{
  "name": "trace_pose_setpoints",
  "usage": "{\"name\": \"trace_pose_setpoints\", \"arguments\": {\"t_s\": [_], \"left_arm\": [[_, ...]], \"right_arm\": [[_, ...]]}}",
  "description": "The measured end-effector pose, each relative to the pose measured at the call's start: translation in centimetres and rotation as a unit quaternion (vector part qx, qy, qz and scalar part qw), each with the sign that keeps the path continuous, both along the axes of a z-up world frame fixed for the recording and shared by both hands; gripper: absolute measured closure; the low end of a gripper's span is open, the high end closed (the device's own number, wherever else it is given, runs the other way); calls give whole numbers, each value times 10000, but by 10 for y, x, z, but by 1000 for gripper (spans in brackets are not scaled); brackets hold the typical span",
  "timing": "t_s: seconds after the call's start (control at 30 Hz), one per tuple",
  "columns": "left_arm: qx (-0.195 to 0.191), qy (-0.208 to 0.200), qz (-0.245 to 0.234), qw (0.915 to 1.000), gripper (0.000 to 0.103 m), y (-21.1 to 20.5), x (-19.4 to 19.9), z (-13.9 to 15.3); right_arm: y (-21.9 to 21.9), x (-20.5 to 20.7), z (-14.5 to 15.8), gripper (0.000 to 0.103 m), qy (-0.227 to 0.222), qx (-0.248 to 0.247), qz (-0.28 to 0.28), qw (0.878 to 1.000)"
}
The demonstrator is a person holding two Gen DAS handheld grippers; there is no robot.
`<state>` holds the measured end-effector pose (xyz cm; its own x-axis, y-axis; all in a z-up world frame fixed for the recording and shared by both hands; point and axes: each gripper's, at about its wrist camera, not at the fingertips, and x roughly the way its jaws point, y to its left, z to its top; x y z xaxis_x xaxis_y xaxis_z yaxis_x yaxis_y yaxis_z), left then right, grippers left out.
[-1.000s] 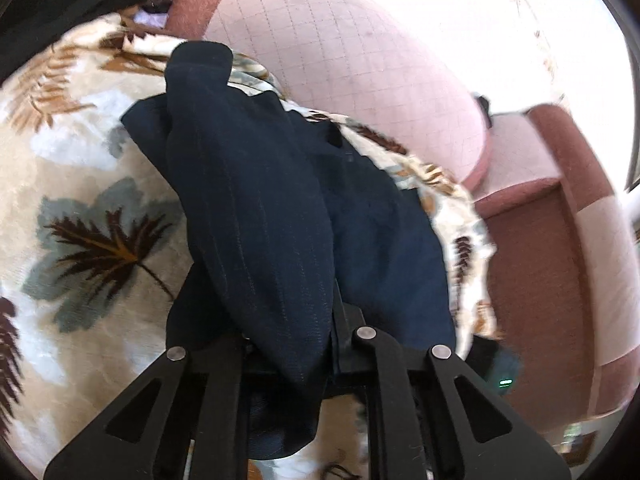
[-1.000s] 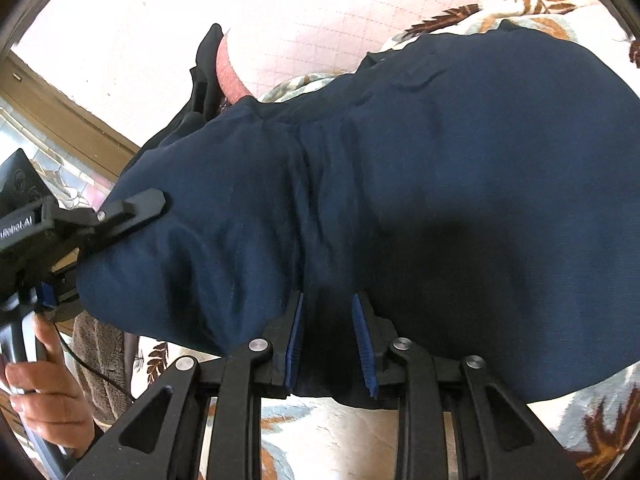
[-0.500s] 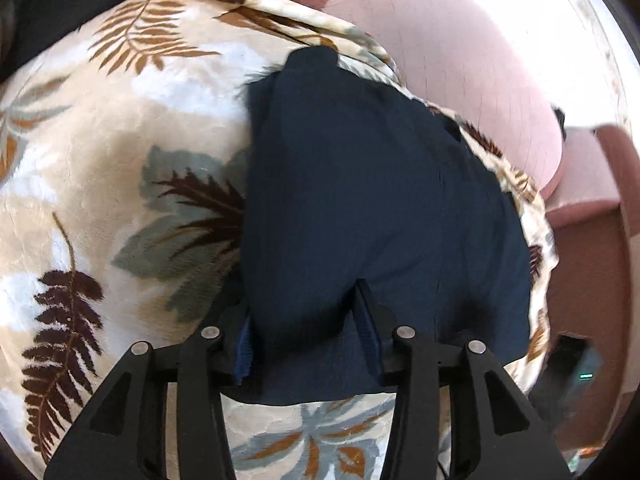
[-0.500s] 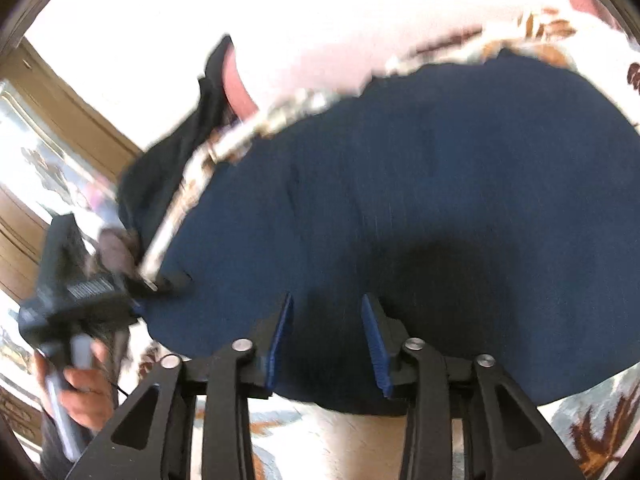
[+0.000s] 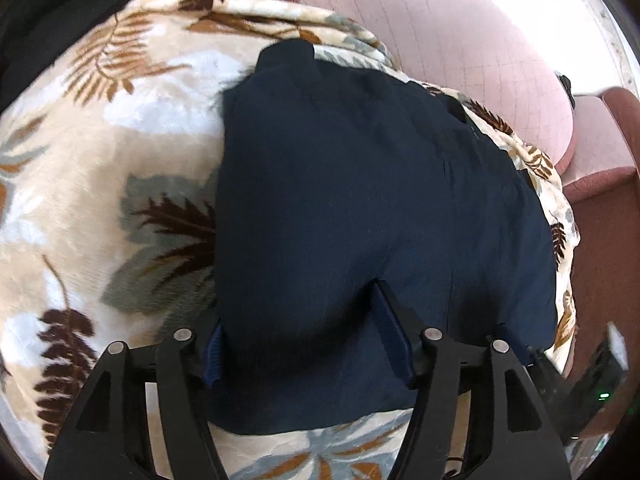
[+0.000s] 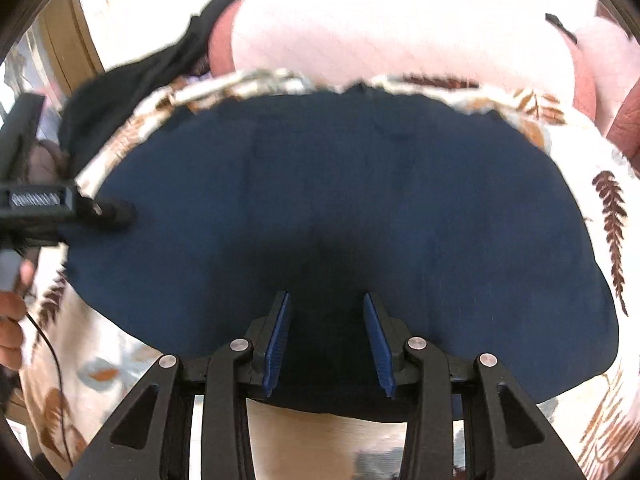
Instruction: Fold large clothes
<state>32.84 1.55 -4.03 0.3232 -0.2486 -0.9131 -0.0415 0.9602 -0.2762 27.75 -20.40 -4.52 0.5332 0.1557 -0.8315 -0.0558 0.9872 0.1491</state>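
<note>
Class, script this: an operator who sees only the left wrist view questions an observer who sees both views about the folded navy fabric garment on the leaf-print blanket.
Operator: Is the right tool gripping the folded navy fabric garment?
Observer: No. It straddles the garment's near edge with its blue pads apart, not pressing.
Operator: My left tool's jaws are opening with the cloth between them. What is behind its camera?
Observer: A person's hand grips its handle, at the left edge of the right wrist view.
</note>
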Motion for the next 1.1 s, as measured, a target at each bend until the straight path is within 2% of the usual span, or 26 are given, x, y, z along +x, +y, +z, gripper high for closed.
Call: {"name": "trace_pose_setpoints", "arguments": {"t_s": [0.03, 0.1, 0.13, 0.17, 0.27, 0.4, 0.7, 0.9, 1.1], "left_arm": [[-102, -16, -11, 9999, 40, -2, 0, -1], [-139, -91, -64, 9998, 56, -10, -2, 1], [-164, -108, -98, 9998, 70, -14, -2, 3], [-164, -132, -127, 9997, 78, -18, -3, 5], [-74, -306, -225, 9993, 88, -31, -8, 21], [-100, -523, -375, 9979, 91, -48, -16, 44], [-174, -705, -681, 9950, 92, -98, -23, 69], [-202, -774, -896, 9928, 95, -132, -27, 80], [-85, -770, -1129, 9906, 95, -174, -25, 76]], "right_arm": [[-3, 1, -6, 65, 79, 27, -25, 10000], [-4, 3, -10, 65, 103, 78, -17, 9999], [-3, 2, -9, 65, 78, 34, -2, 10000], [-2, 1, -7, 65, 58, 1, 2, 10000], [0, -1, -4, 65, 12, -77, 14, 10000], [1, -5, 5, 65, -126, -308, 10, 9994], [-15, -12, 19, 65, -255, -192, -70, 9995], [-56, -22, 27, 65, -337, -138, -456, 9983], [-113, -36, 23, 65, -252, 144, -1058, 9940]]}}
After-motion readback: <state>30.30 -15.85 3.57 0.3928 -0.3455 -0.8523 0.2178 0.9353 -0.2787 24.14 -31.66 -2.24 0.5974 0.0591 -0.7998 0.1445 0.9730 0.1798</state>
